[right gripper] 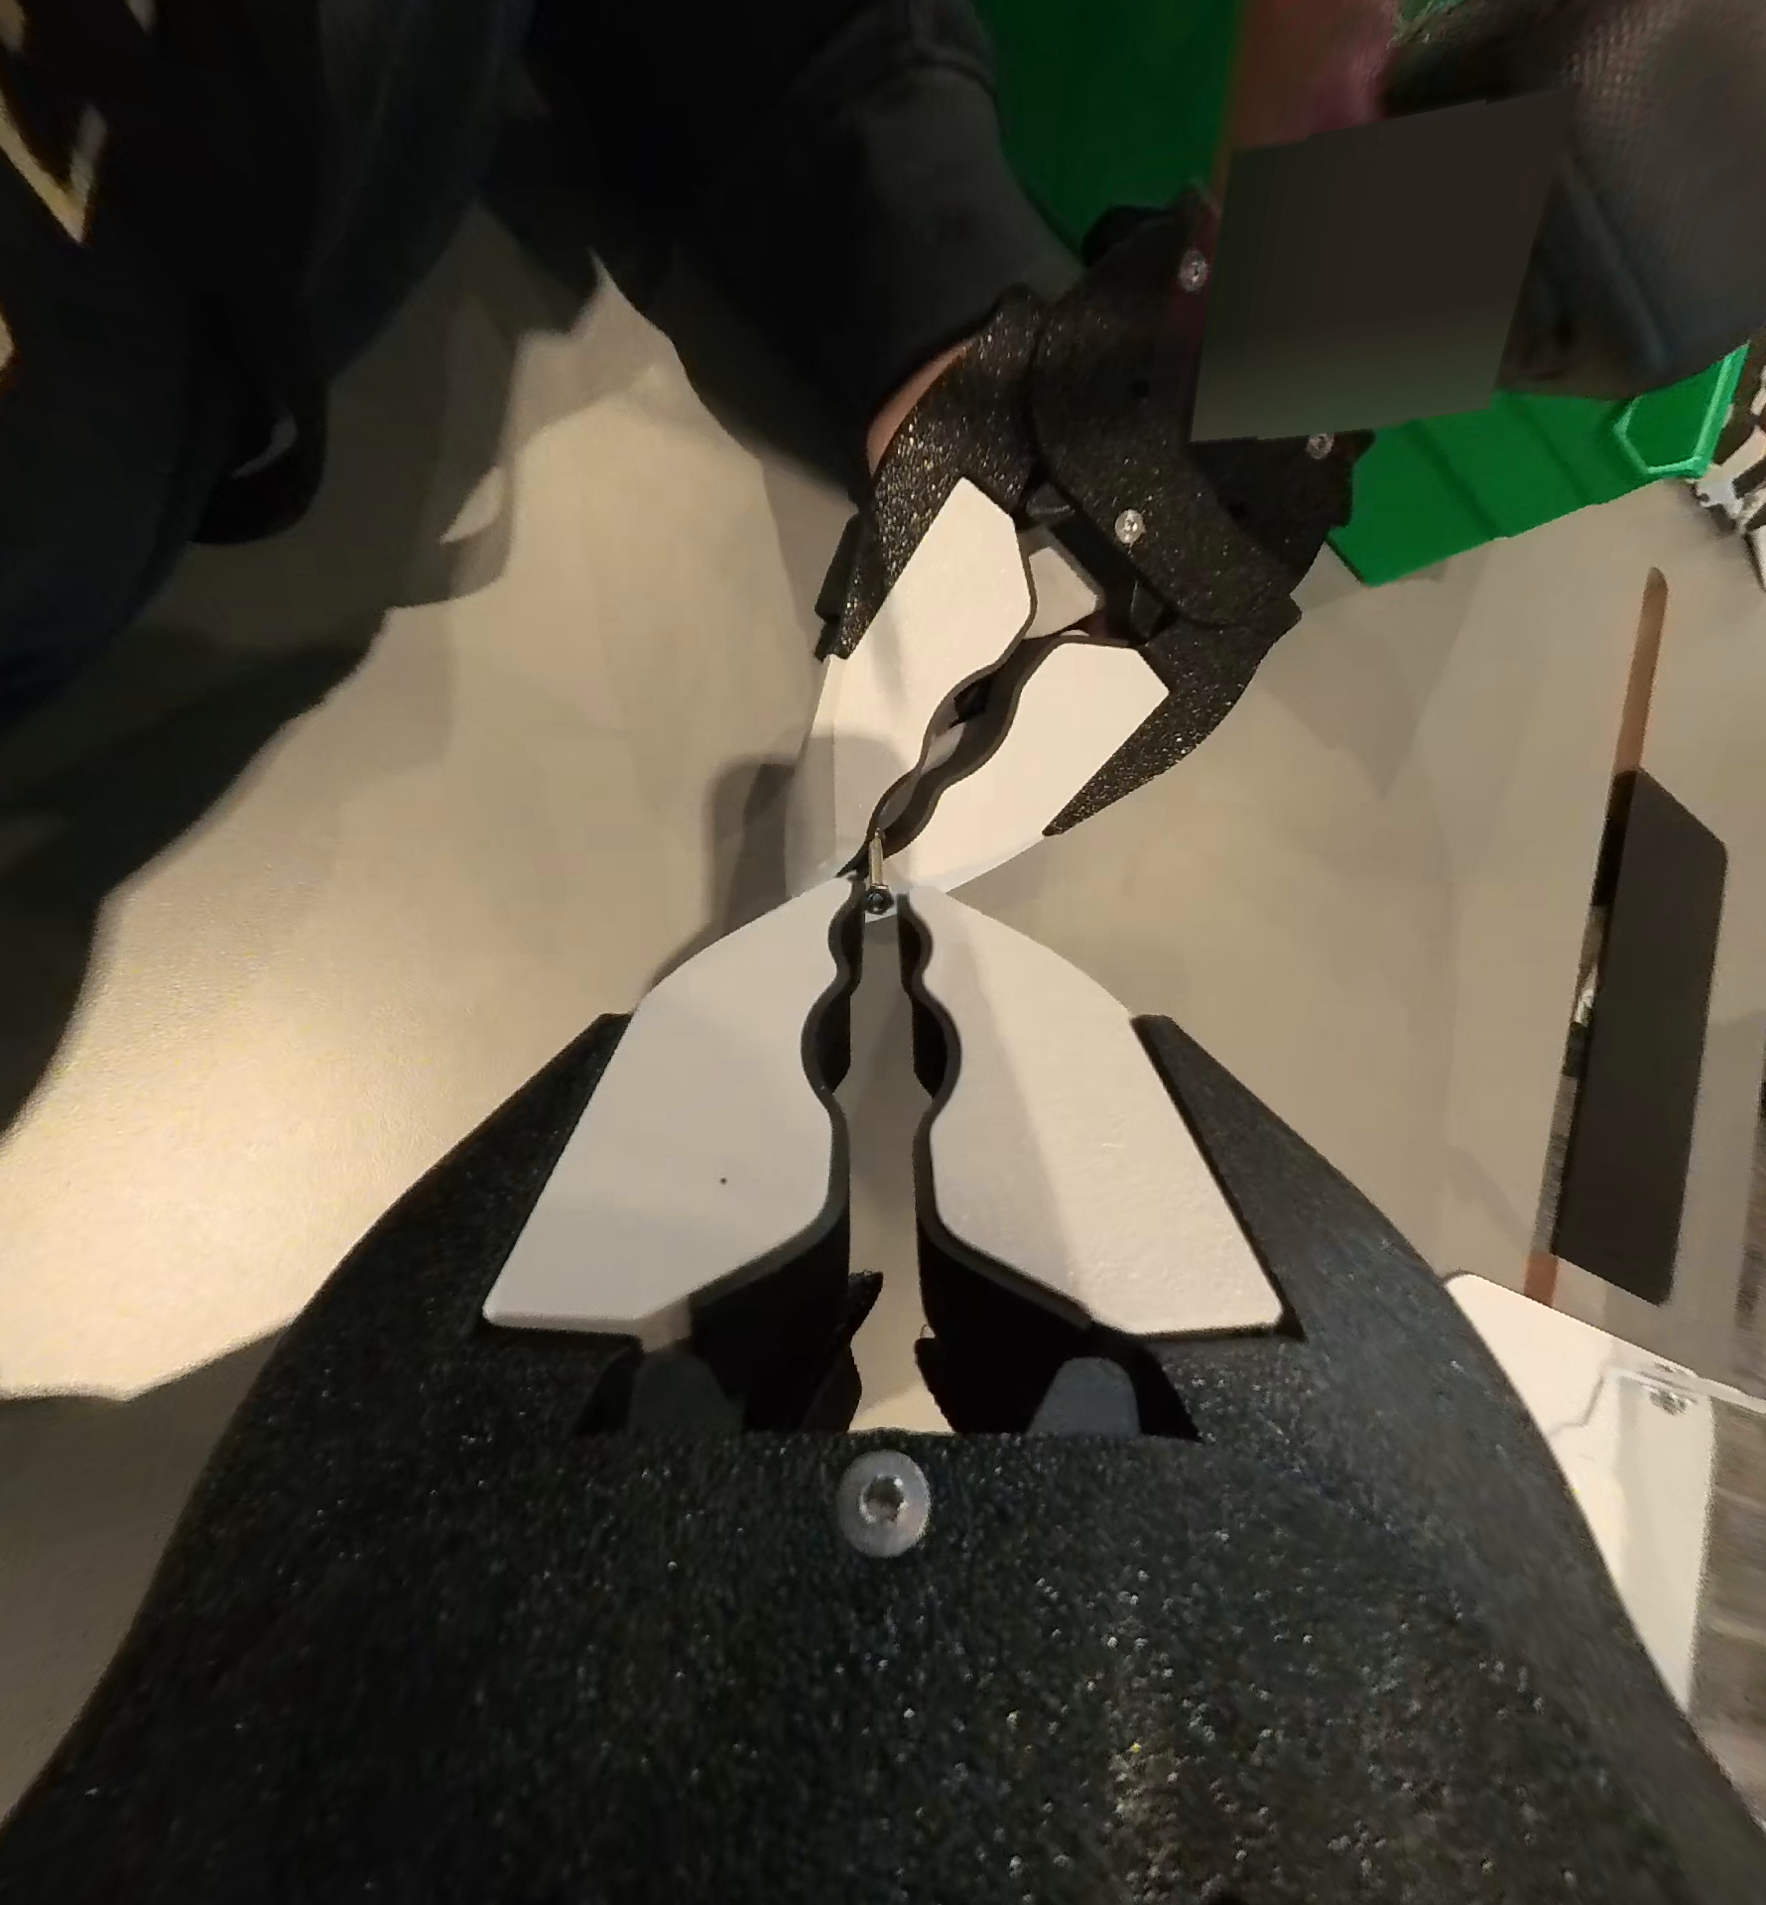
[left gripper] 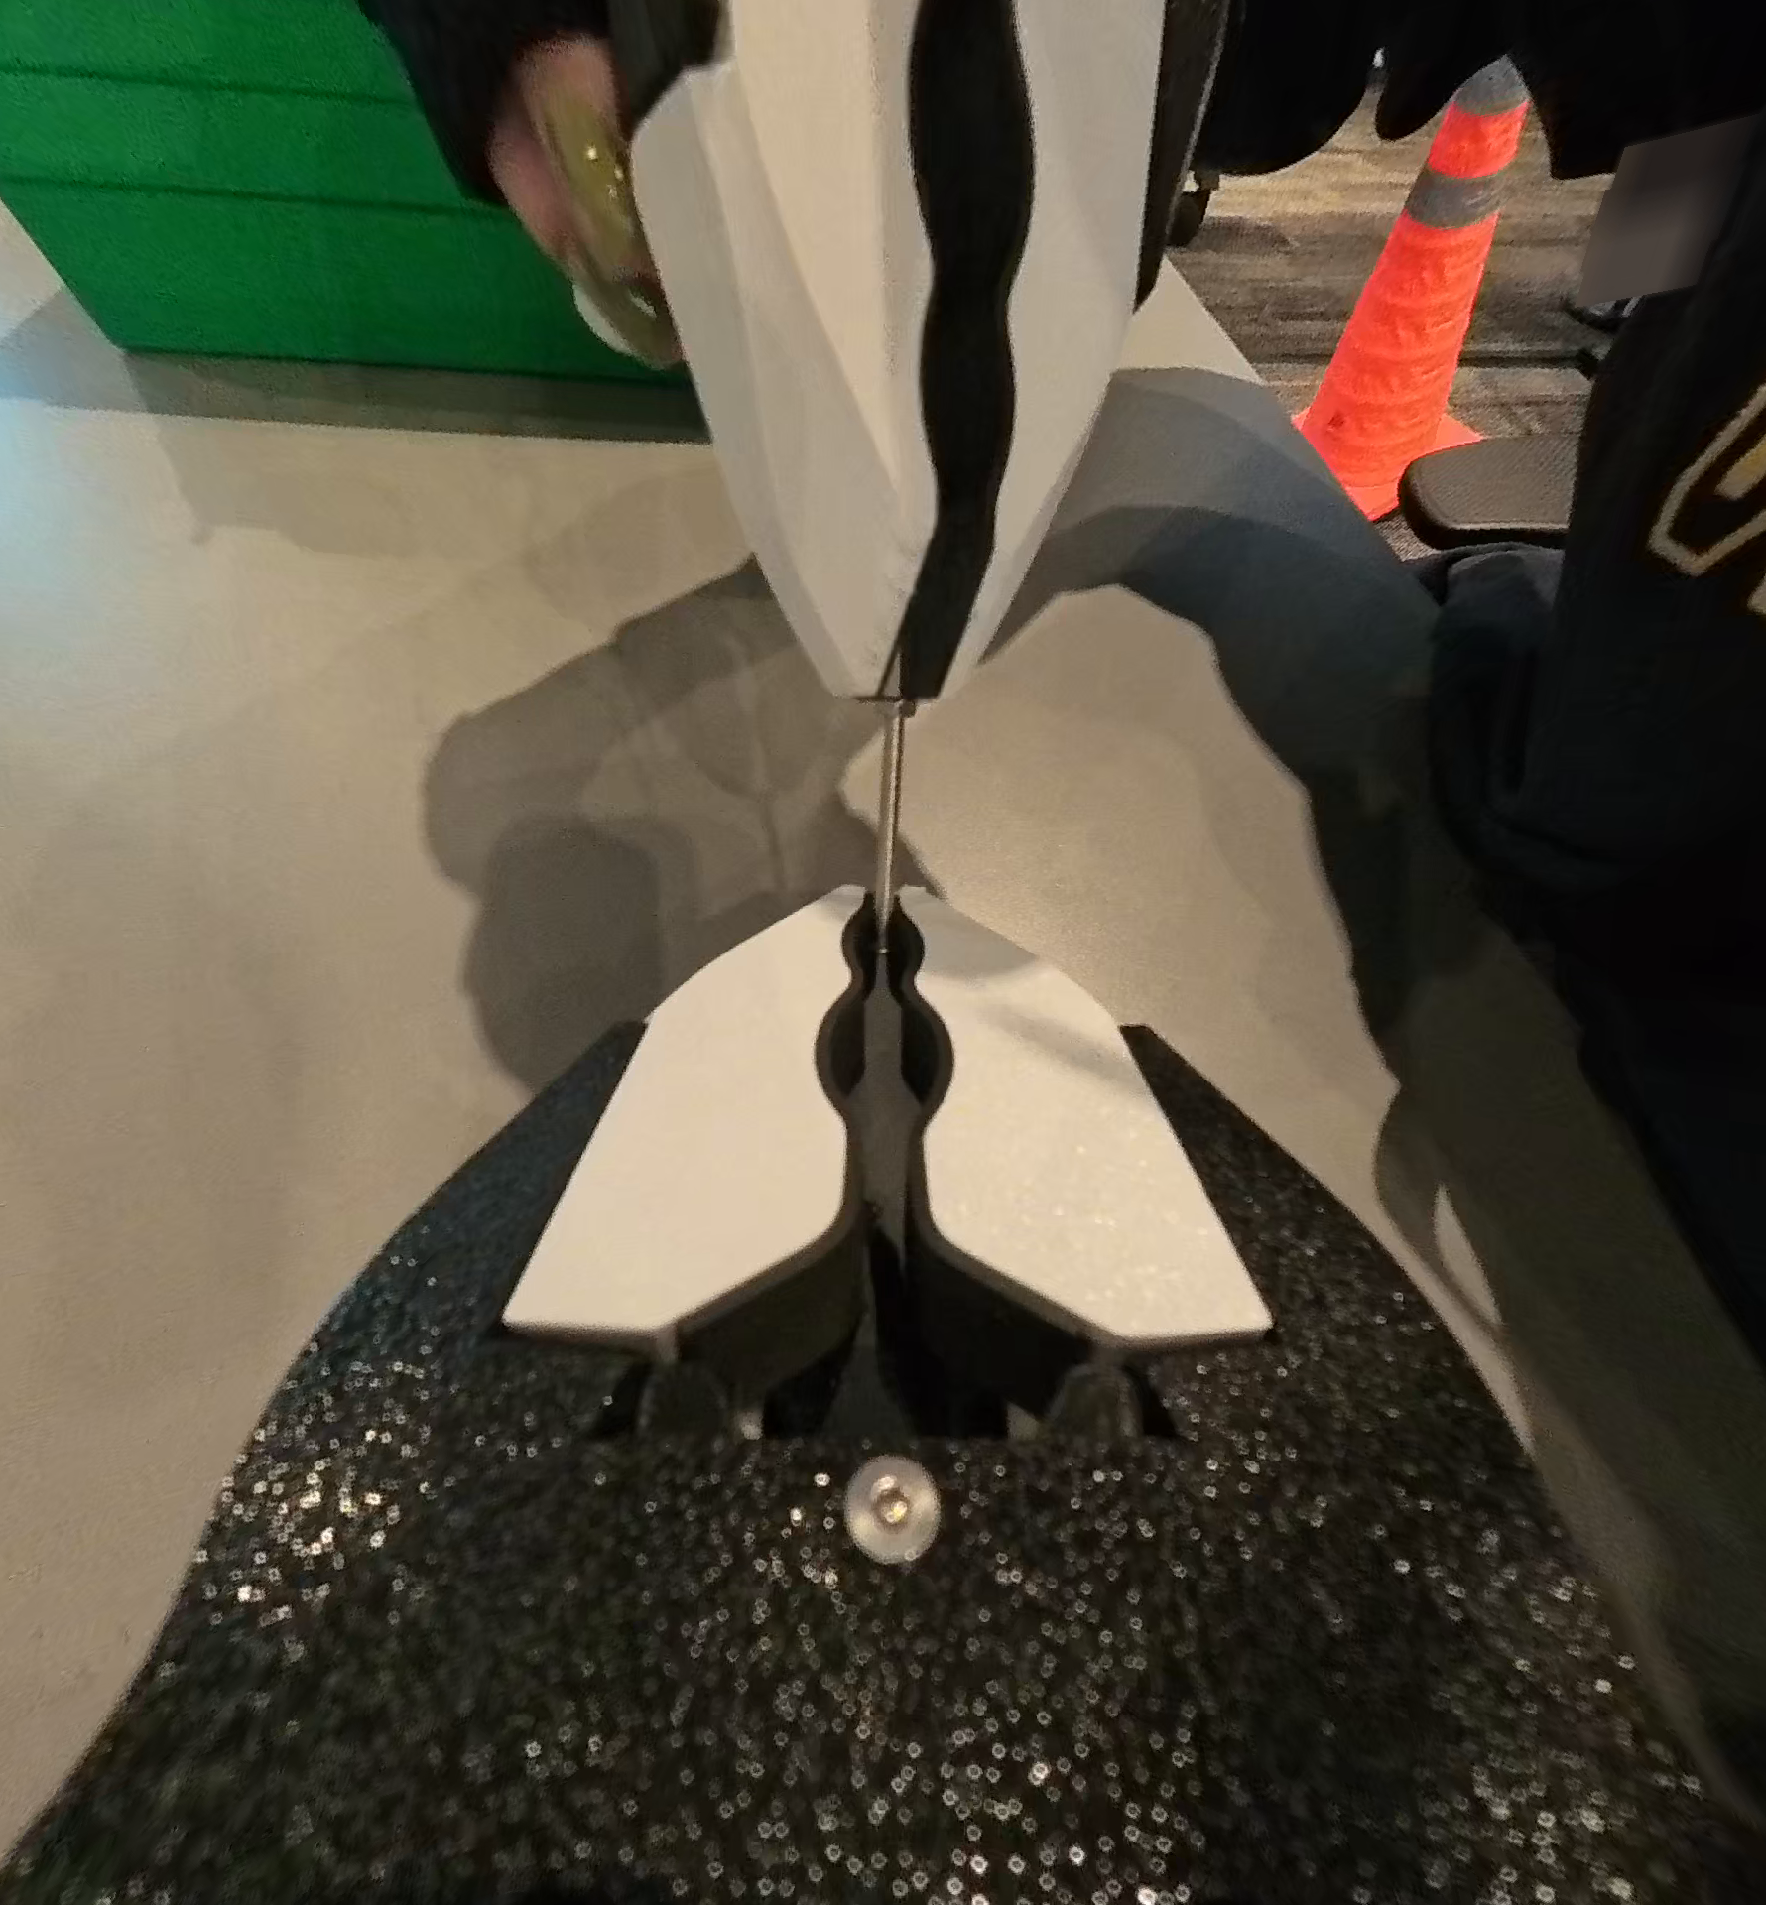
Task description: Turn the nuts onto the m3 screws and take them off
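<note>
Two grippers, one screw, over one pale table (left gripper: 188, 825).
Left gripper (left gripper: 887, 907) clamps the screw (left gripper: 893, 804) by its shaft; right gripper (right gripper: 877, 902) pinches the screw's head end. One green bin (left gripper: 188, 186), one orange cone (left gripper: 1415, 289) behind.

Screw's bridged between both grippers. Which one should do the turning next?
Probably the right gripper: its fingertips are at the screw's head end. The left gripper is shut on the other end of the thin shaft, so it is better as the steady holder.

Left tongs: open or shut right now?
Shut. The left tongs close at their tips on the thin screw, with no gap beside it.
</note>
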Motion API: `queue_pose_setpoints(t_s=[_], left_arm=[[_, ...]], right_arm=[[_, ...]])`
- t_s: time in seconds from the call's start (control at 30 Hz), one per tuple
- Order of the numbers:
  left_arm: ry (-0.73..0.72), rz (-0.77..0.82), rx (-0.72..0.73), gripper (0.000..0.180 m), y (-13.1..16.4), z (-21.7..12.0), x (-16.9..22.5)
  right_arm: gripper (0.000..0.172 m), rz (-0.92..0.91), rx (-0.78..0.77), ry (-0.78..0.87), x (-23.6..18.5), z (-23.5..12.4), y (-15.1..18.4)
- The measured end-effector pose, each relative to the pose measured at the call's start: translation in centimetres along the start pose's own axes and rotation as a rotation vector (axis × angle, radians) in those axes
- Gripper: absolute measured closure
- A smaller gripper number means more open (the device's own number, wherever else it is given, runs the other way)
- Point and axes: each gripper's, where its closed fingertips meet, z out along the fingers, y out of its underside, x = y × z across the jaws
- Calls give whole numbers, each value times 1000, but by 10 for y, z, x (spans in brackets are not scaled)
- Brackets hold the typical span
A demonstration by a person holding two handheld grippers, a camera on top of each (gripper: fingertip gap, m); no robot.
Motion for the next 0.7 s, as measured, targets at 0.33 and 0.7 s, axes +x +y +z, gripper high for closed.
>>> queue_pose_setpoints(t_s=[0.33,0.7], left_arm=[[-1,5,-4,179,0,0,0],[-54,5,41,180,-4,-4,-6]], right_arm=[[168,57,14,-6,-1,0,1],[172,350,70,114,7,-2,1]])
